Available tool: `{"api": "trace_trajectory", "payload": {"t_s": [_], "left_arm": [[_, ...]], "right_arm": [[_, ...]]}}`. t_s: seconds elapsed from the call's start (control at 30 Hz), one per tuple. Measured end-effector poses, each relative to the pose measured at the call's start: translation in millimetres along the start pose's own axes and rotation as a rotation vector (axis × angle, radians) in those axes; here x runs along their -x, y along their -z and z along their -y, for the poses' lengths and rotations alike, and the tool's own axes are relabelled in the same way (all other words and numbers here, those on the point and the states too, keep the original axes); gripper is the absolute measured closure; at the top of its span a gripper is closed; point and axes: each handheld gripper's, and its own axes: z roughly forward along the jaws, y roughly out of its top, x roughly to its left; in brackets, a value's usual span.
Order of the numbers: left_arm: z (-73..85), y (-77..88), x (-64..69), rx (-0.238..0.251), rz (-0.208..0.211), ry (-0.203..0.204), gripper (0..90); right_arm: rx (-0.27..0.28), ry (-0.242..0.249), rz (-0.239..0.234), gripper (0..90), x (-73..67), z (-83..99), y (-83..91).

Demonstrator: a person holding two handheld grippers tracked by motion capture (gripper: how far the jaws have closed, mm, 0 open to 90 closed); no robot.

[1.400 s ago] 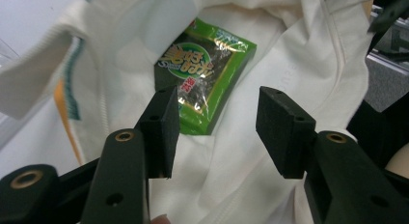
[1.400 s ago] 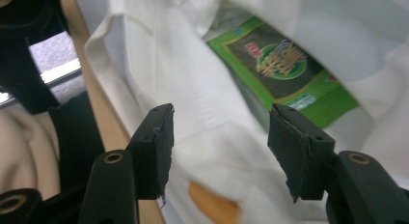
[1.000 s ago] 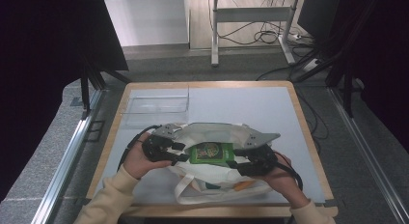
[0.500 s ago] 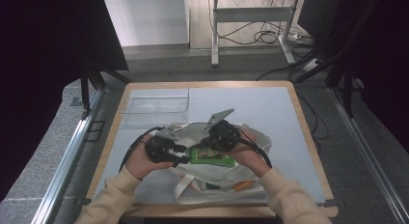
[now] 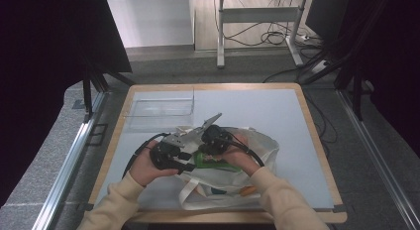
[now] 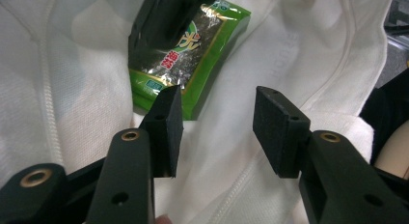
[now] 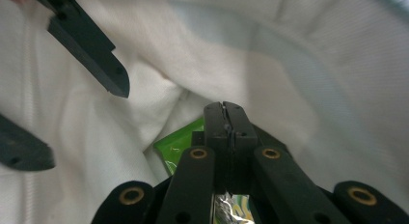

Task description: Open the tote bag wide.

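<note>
A white cloth bag (image 5: 247,155) lies on the near part of the table (image 5: 277,111), with a green packet (image 5: 210,161) at its mouth, between the two hands. The left gripper (image 5: 190,166) sits at the bag's left side; in the left gripper view its jaws stand partly apart with nothing pressed between the pads, white cloth lies under them, and the packet (image 6: 190,60) lies just beyond the left jaw. The right gripper (image 5: 208,146) comes in from the right over the packet. In the right gripper view its jaws (image 7: 225,119) have just closed and meet pad to pad; the packet's green edge (image 7: 179,142) shows under and to the left of them, and a bit of foil shows at the bottom between the arms, but whether the pads pinch the packet cannot be told. A clear box (image 5: 161,108) stands farther back on the table, well apart from the bag.
</note>
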Motion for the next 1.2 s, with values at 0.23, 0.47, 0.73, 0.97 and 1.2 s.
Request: {"api": "trace_trajectory", "payload": {"t_s": [0.23, 0.47, 0.73, 0.97, 1.2], "left_arm": [[3.6, 0.9, 0.6, -0.01, 0.017, -0.014, 50.2], [5.2, -3.4, 3.0, -0.055, 0.041, -0.034, 70.8], [6.0, -11.1, 3.3, -0.12, 0.04, -0.053, 88.6], [6.2, -13.3, 3.9, -0.134, 0.057, -0.053, 88.2], [5.5, -18.3, 6.7, -0.142, 0.075, -0.046, 88.1]], "right_arm": [[-0.035, 0.029, -0.007, 88.9, 2.3, 2.1, -20.5], [-0.044, 0.014, 0.032, 89.0, 10.6, 2.4, -29.1], [-0.035, 0.014, 0.062, 88.9, 16.9, 0.2, -31.7], [-0.029, 0.025, 0.129, 89.0, 25.5, -3.2, -30.1], [-0.008, 0.015, 0.179, 89.2, 34.8, -5.6, -31.9]]}}
